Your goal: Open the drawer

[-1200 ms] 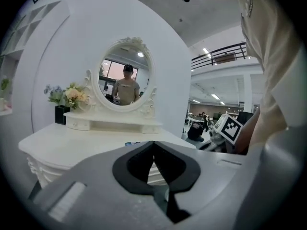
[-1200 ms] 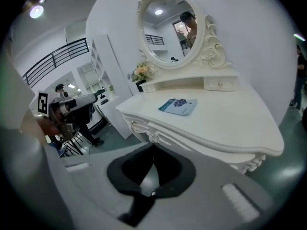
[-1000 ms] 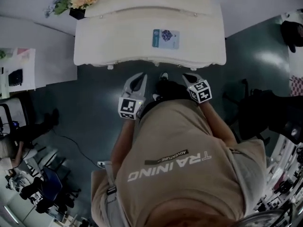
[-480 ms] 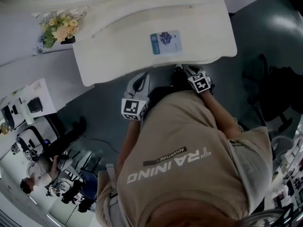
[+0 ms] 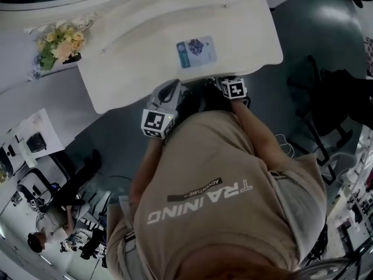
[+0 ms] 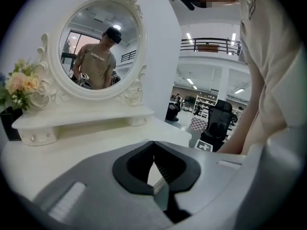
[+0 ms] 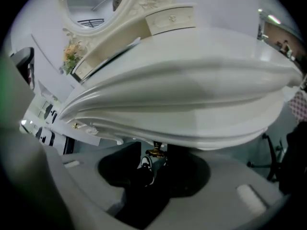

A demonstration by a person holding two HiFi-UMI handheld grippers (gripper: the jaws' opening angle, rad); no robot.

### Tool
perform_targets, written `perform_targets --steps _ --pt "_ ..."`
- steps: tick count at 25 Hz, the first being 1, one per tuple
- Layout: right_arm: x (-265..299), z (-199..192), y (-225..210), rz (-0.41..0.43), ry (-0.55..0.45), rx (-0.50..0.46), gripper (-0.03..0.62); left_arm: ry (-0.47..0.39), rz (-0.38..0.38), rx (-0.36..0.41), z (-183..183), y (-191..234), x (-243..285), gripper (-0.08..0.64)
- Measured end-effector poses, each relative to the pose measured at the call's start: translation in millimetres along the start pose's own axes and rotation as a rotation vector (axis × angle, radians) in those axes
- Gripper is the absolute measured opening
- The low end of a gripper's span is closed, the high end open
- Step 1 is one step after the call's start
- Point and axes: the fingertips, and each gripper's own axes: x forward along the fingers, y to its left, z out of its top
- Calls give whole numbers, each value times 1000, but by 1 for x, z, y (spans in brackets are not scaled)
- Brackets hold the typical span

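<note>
The drawer handle, small and brass, hangs under the middle of the table's near edge. The right gripper points steeply down at it; its fingers have just been opening and stand released, the handle between their tips, unpressed. The left gripper, to the left above the tabletop, has its fingers clenched on nothing. A card lies near the table's near edge; flowers stand far left beside the mirror.
</note>
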Motion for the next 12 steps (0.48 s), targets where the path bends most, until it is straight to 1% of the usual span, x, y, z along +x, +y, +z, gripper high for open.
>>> perform_targets --steps 1,2,3,4,8,12 --pt "3 2 -2 -24 -19 54 172 2 8 -4 -2 7 -3 8" --pt "4 2 -4 -47 -37 106 154 5 14 -16 -6 14 -8 8" --pt "4 1 -5 -68 -52 143 143 8 19 -30 -10 19 -13 8" --pt "4 1 -6 -83 -63 155 141 11 26 -44 -15 26 -17 8" --pt "10 13 -6 -109 -61 99 141 6 47 -105 -30 51 -23 8" --pt "2 -4 -2 -116 6 111 140 1 27 -117 -33 46 -32 8"
